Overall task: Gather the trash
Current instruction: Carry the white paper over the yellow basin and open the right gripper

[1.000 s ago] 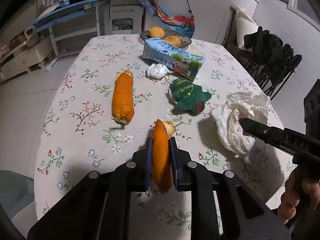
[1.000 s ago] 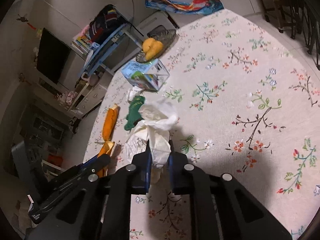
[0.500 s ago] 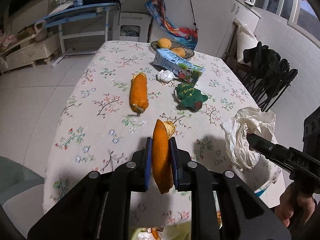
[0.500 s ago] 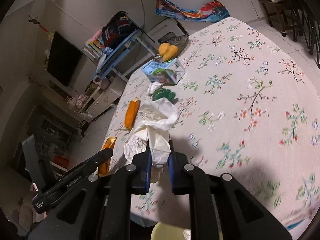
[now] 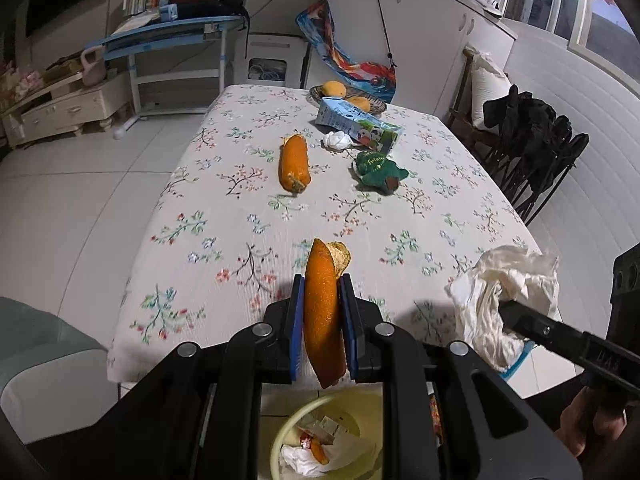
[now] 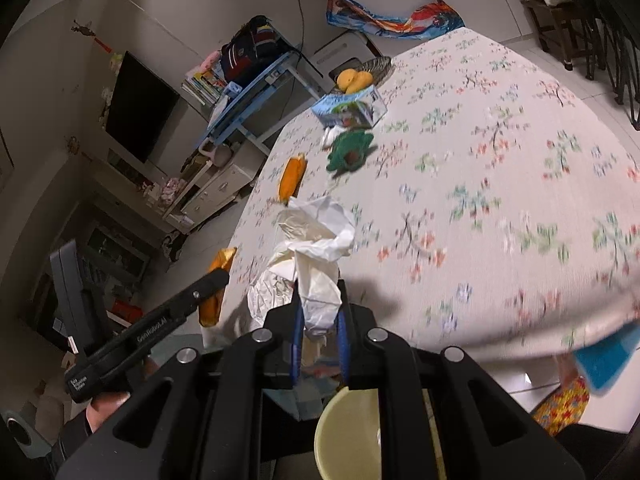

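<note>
Left gripper (image 5: 322,316): clamped on the orange peel (image 5: 323,312), above the yellow bin (image 5: 326,436).
Right gripper (image 6: 319,312): pinched the crumpled paper (image 6: 316,256) — just beside the bin's near rim.
Advice: centre each over the bin — then release.

Floral-clothed table (image 5: 224,216) is carrying orange peel (image 5: 294,162), green wrapper (image 5: 378,170), tissue wad (image 5: 338,139), carton (image 5: 358,124), fruit basket (image 5: 348,96).

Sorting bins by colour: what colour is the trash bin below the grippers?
Pale yellow bin, clearest in the left wrist view.
</note>
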Demonstrator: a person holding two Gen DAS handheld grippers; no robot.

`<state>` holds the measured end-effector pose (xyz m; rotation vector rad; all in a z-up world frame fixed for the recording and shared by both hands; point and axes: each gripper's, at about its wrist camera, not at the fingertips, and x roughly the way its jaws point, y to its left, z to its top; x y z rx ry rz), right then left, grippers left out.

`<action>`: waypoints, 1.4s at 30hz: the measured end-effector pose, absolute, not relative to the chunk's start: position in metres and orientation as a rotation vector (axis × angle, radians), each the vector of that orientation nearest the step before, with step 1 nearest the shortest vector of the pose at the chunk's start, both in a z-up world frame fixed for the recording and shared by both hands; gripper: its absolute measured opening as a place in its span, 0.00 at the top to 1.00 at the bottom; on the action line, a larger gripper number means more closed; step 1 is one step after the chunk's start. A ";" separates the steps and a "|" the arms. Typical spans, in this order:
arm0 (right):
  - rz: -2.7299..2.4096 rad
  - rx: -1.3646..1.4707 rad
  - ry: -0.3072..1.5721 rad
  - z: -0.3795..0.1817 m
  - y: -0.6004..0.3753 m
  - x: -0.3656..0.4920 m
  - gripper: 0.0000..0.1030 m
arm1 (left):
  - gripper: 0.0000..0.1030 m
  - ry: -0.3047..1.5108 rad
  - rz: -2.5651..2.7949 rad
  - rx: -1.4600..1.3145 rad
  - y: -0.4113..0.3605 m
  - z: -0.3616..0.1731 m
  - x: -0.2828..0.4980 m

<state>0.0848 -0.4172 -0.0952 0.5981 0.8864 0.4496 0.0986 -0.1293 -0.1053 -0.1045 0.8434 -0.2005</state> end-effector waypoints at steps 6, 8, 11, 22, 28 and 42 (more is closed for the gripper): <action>0.460 0.589 0.896 -0.096 -0.410 0.067 0.85 | 0.84 0.835 -0.207 -0.097 -0.127 -0.104 0.079; 0.468 0.583 0.903 -0.097 -0.407 0.062 0.85 | 0.84 0.834 -0.207 -0.098 -0.126 -0.103 0.073; 0.483 0.570 0.919 -0.099 -0.401 0.053 0.85 | 0.84 0.833 -0.209 -0.097 -0.125 -0.103 0.065; 0.541 0.396 1.076 -0.121 -0.358 0.024 0.85 | 0.84 0.820 -0.221 -0.087 -0.123 -0.100 0.040; 0.539 0.321 1.169 -0.137 -0.344 0.016 0.85 | 0.84 0.816 -0.228 -0.086 -0.122 -0.099 0.030; 0.492 0.209 1.313 -0.166 -0.336 0.007 0.63 | 0.84 0.826 -0.245 -0.063 -0.126 -0.103 0.019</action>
